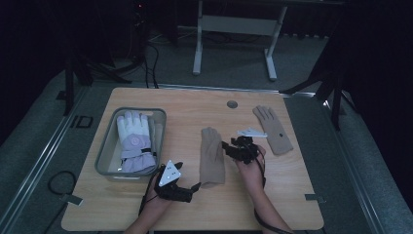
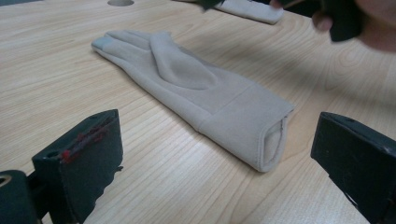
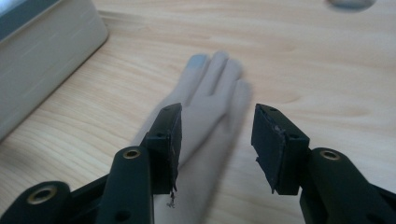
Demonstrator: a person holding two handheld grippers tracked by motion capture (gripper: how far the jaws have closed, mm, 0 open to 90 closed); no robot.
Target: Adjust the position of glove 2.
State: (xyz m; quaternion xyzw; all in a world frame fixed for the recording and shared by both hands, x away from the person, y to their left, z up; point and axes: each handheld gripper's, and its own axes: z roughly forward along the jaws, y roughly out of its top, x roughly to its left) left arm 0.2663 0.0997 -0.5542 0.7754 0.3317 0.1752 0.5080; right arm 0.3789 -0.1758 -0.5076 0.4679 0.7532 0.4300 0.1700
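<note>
Where fingers [image 3: 170,140] gape, beige glove [image 3: 205,100] between, untouched.

Beige glove [image 2: 196,93] flat on the wooden table [image 2: 56,79], fingers toward upper left, open cuff toward lower right. Left gripper [image 2: 217,154] with jaws spread wide at the bottom corners, cuff between them, untouched. Second glove [image 2: 250,10] at top edge; a hand [image 2: 373,25] upper right.
</note>
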